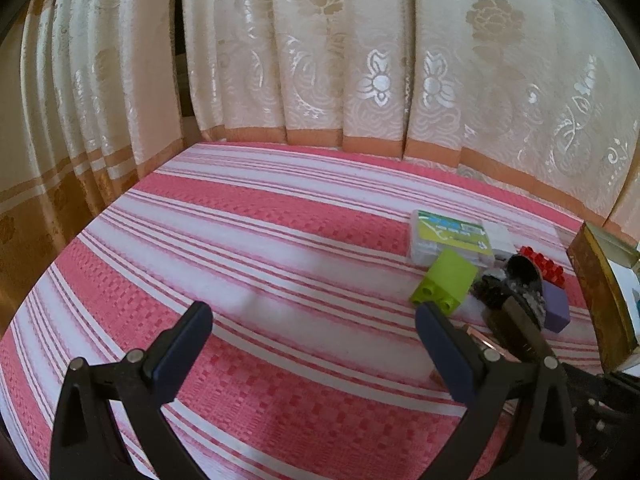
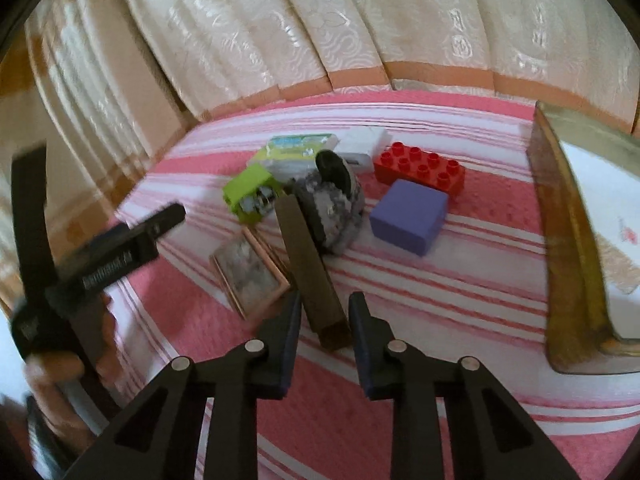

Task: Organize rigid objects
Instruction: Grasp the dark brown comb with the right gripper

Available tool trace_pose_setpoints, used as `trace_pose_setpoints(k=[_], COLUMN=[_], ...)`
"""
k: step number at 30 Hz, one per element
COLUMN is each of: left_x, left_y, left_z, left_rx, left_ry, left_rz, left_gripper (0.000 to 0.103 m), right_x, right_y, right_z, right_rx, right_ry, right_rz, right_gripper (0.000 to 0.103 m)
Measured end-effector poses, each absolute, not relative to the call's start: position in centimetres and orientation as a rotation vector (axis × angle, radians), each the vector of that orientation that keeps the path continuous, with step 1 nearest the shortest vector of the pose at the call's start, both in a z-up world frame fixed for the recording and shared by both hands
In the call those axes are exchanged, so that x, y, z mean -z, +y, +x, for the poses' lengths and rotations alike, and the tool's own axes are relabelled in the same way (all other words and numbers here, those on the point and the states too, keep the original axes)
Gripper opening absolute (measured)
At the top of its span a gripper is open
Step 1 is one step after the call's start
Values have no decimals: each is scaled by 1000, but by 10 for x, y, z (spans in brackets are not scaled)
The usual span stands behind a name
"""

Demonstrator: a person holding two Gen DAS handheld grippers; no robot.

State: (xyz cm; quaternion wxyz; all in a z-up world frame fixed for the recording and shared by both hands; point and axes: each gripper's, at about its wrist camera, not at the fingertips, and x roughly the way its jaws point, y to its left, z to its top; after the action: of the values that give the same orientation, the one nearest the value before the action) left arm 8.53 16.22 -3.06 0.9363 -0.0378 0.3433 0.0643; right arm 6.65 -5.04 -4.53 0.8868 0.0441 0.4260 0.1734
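My right gripper (image 2: 324, 312) is shut on the near end of a long dark brown bar (image 2: 310, 264), whose far end reaches a grey speckled rock-like lump (image 2: 332, 210). Around it lie a lime green brick (image 2: 250, 192), a red studded brick (image 2: 420, 168), a purple block (image 2: 408, 216), a white box (image 2: 362, 146), a green-labelled clear case (image 2: 298, 150) and a small copper frame (image 2: 250, 276). My left gripper (image 1: 314, 320) is open and empty over the striped cloth, left of the lime brick (image 1: 446, 286) and the case (image 1: 450, 238).
The pink and white striped cloth (image 1: 256, 248) covers the table. Cream curtains (image 1: 320, 48) hang along the far edge. A gold-rimmed tray (image 2: 560, 240) stands at the right. The left gripper's body and the hand holding it (image 2: 80, 288) are at the left of the right wrist view.
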Motion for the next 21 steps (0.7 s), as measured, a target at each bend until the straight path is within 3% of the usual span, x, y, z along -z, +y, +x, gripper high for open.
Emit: trace_pose_setpoints(k=[4, 13, 18, 21], left_x=[30, 29, 30, 28], left_y=[158, 149, 139, 133], left_z=[85, 85, 84, 80], left_rx=[-120, -72, -9, 58], left_ry=[701, 706, 706, 681], left_rz=[-57, -35, -16, -1], left_gripper=[103, 103, 103, 103], right_x=[45, 46, 45, 38], right_y=[-30, -30, -26, -34], right_z=[62, 93, 86, 78], right_rx=[-272, -314, -377, -458], right_ry=[834, 862, 872, 879], right_rz=[-112, -40, -52, 28], right_gripper=[27, 29, 18, 17])
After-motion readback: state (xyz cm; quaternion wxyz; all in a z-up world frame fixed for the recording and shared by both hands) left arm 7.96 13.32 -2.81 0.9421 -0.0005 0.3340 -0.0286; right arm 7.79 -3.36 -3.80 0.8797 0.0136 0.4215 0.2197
